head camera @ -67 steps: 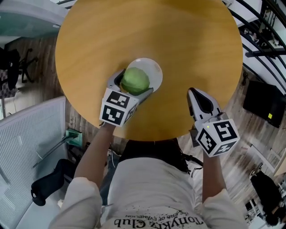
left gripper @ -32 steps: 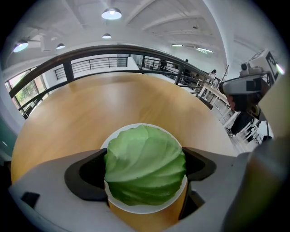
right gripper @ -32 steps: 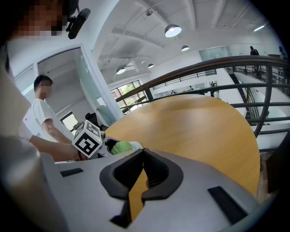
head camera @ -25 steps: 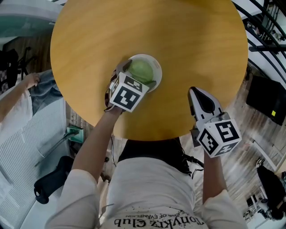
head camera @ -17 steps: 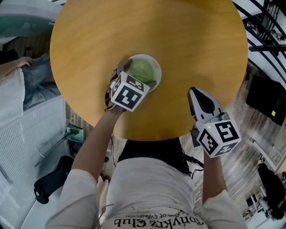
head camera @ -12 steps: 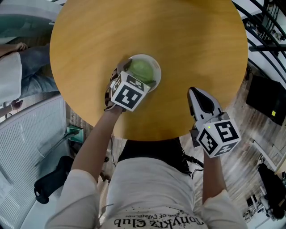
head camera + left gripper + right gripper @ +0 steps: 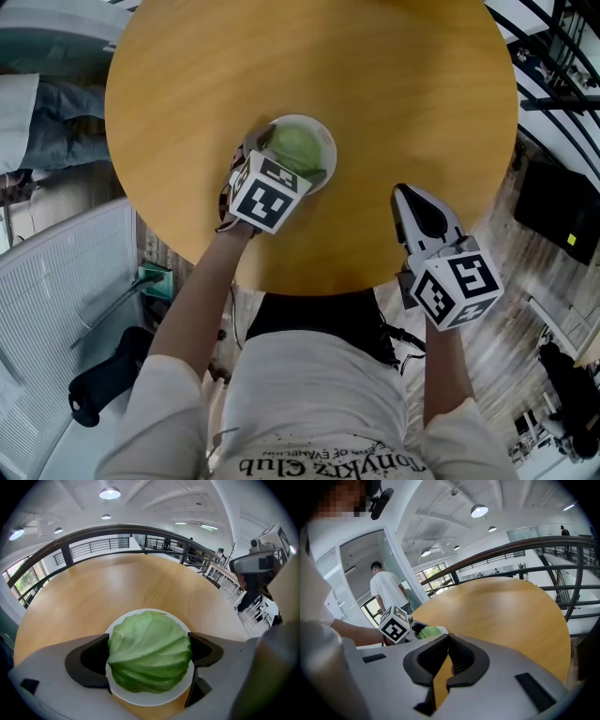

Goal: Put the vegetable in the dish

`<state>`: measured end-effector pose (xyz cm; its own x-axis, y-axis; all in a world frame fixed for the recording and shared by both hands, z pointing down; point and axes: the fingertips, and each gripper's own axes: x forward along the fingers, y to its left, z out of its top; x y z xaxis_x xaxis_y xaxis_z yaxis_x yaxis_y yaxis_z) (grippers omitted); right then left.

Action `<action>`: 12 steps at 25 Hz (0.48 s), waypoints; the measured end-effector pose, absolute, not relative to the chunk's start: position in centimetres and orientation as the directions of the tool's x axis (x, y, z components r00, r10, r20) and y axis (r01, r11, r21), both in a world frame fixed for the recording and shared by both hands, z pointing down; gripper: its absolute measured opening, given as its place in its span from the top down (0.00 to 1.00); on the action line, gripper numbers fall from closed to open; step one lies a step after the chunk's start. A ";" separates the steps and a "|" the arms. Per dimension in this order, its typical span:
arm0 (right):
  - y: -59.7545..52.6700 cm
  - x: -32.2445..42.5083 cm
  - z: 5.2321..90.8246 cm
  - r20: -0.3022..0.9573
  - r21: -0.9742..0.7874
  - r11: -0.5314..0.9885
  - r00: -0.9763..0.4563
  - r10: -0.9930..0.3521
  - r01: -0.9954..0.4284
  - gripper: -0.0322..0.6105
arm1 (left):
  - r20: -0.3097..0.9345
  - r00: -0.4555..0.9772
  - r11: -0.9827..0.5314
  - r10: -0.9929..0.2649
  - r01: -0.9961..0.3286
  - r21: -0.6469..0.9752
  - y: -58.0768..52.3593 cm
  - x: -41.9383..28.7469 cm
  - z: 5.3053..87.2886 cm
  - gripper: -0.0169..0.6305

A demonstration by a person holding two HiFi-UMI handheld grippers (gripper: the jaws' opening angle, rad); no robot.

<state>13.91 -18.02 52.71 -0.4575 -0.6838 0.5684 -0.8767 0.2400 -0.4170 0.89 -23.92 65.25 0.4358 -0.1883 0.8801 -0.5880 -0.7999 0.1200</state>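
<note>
A round wooden counter (image 7: 309, 66) fills the head view. A white dish (image 7: 150, 700) sits on it, a little toward 6 o'clock from the middle. A green cabbage (image 7: 149, 651) rests in the dish and covers most of it, so only a thin white rim shows around it.

The left gripper (image 7: 292, 157) reaches in from 7 o'clock. Its two jaws are spread wide, one on each side of the cabbage. Both dark pads (image 7: 96, 660) press on the cabbage, so the gripper has hold of it while it sits in the dish. The left cube (image 7: 270, 195) with black and white squares is tipped toward the person, just at 7 o'clock from the dish.

The right gripper (image 7: 408, 202) is at 4 o'clock from the dish, well apart from it, over the counter's near edge at 5 o'clock. Its jaws are closed together, with only a thin slit between them. Nothing is in them. Its tip points to 12 o'clock. The right cube (image 7: 457, 289) is past the counter's edge, over the person's arm.

In the right gripper view, a person in a white shirt (image 7: 386, 590) stands far off behind the counter, at 10 o'clock. A dark rail (image 7: 525, 545) curves around the far side of the counter.
</note>
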 end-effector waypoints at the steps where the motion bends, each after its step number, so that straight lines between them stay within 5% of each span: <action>1: -18.1 14.2 52.7 0.568 -0.417 0.240 -0.457 -0.684 -0.877 0.91 | 0.879 0.438 -0.798 -0.190 -0.590 0.122 -24.1 1.1 65.2 0.20; 12: -16.6 12.5 50.6 0.549 -0.394 0.295 -0.480 -0.684 -0.871 0.91 | 0.824 0.492 -0.752 -0.280 -0.646 0.131 -23.3 -0.2 60.1 0.20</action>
<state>12.54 -16.60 50.60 -0.4800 -0.6840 0.5493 -0.8707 0.2948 -0.3938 -0.24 -23.32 60.10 0.4919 -0.2797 0.8245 -0.6463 -0.7518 0.1305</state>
